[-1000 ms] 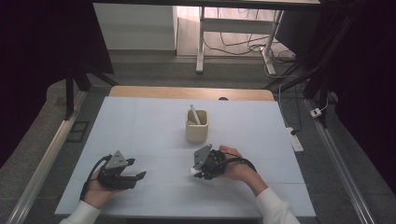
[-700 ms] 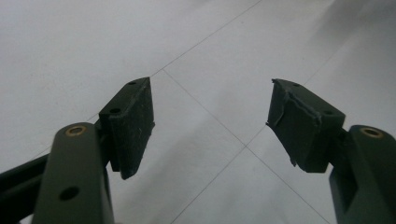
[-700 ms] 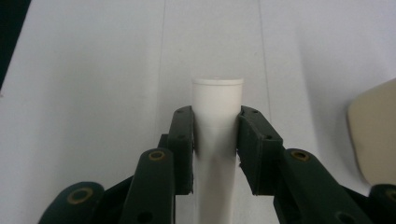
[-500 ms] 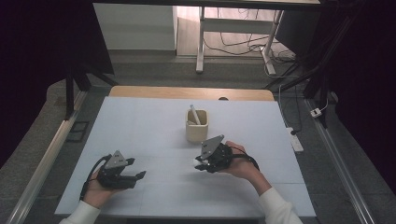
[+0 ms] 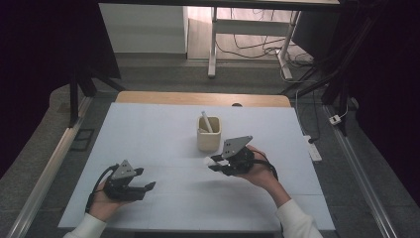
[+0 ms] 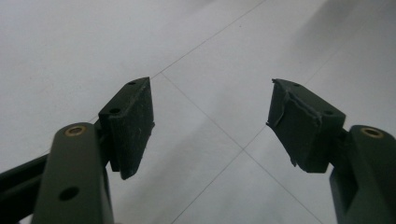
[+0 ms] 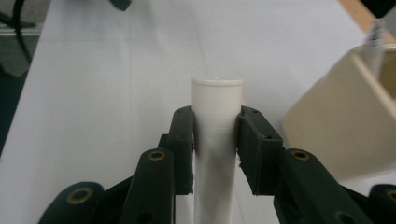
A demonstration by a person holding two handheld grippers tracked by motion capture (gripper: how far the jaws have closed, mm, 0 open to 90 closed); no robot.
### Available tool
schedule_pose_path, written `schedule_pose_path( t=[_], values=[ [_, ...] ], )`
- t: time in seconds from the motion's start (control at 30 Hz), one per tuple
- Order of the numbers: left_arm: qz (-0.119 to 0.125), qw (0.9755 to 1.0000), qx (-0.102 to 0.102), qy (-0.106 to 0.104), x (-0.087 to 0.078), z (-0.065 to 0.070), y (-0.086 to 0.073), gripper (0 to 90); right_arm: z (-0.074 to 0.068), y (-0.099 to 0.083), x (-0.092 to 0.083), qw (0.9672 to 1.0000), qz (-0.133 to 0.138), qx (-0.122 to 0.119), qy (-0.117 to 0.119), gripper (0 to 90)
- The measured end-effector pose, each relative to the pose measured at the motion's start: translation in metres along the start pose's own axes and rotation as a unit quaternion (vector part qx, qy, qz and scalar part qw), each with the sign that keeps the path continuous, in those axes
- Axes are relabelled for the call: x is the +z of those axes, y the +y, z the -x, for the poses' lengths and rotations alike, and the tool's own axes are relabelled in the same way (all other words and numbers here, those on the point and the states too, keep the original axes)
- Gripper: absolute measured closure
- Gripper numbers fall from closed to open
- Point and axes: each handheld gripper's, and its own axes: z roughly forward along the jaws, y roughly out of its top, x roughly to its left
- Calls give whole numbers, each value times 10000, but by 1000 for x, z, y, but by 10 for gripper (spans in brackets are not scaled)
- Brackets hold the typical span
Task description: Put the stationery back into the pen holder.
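Landmark: a beige cup point(image 5: 208, 140) stands near the middle of the pale table point(image 5: 148, 134); all places below are given from it.
Left gripper point(image 5: 144, 179): nearest the person, well to the cup's near left, low over bare table; jaws apart with nothing between them, seen plainly in the left gripper view point(image 6: 210, 119).
Right gripper point(image 5: 214, 163): just on the near right of the cup, lifted off the table; jaws clamped on a white tube point(image 7: 216, 140).
Tube: held between the pads partway down its length, capped end sticking out past them and pointing at the space just left of the cup; apart from the cup.
In the cup: a white stick point(image 5: 206, 122) leans against the far left wall.
Risk, slipping: the tube looks smooth and round and the pads grip only a short band, so it may slide or swivel if the hand tips it steeply.
Risk, knocking: the cup looks light; a tube end that catches the rim may tip it or push it away.
Risk, crowding: the stick may block the tube's way in.
Hidden: the tube's back end, below the right gripper view's edge.
Unclear: what the stick is; the cup's floor; the far room, dark apart from cables and frame legs.
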Motion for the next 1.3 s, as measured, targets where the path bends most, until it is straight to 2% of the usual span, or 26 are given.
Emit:
schedule_pose_path(
  t=[0.2,0.47,0.6,0.87,1.3],
  values=[
    [-14,10000,-7,4,0,0,0,308,6,-2,-8,9985,266,249,-409,670],
    [-21,10000,11,4,1,0,0,308,12,-3,-19,9932,614,565,-807,670],
    [-21,10000,17,2,1,0,0,308,13,-4,-22,9911,713,651,-920,669],
    [-39,10000,18,8,2,1,0,308,17,-3,-27,9846,916,911,-1178,669],
    [25,10000,-26,24,0,0,1,306,25,2,-31,9773,1135,1133,-1385,669]
  ],
)
